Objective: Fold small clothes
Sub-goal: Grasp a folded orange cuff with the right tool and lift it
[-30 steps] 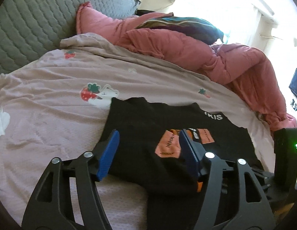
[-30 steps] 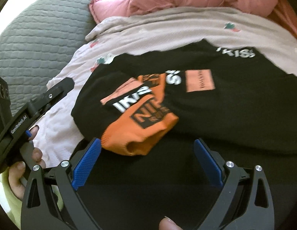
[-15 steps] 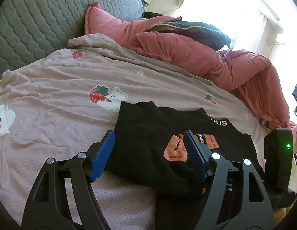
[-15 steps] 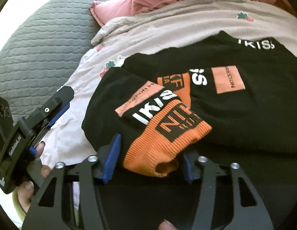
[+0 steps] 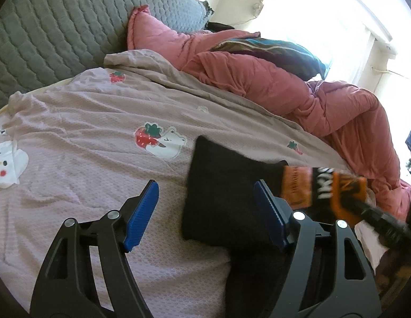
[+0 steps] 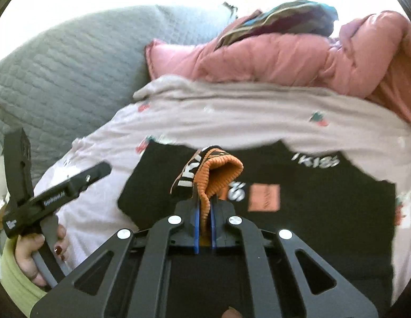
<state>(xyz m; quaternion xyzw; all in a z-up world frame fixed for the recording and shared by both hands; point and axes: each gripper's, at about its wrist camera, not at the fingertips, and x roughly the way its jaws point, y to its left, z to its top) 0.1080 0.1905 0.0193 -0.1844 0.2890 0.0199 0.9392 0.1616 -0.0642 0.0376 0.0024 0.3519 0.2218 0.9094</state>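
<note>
Bed: pale pink sheet (image 5: 86, 137) with strawberry prints, pink quilt (image 5: 298, 90) upper right.
Sweater: black sweater (image 6: 324, 212) spread at frame centre.
Right gripper (image 6: 203, 222): pinching the orange cuff (image 6: 221, 175), lifted.
Left gripper (image 5: 205, 212): spread, beside the sweater's edge.

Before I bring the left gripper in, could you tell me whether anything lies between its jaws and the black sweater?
Nothing visible does. The left gripper is open over the bedsheet, with the black sweater already partly between its jaws. The right gripper holds the orange cuff off to the right.
</note>
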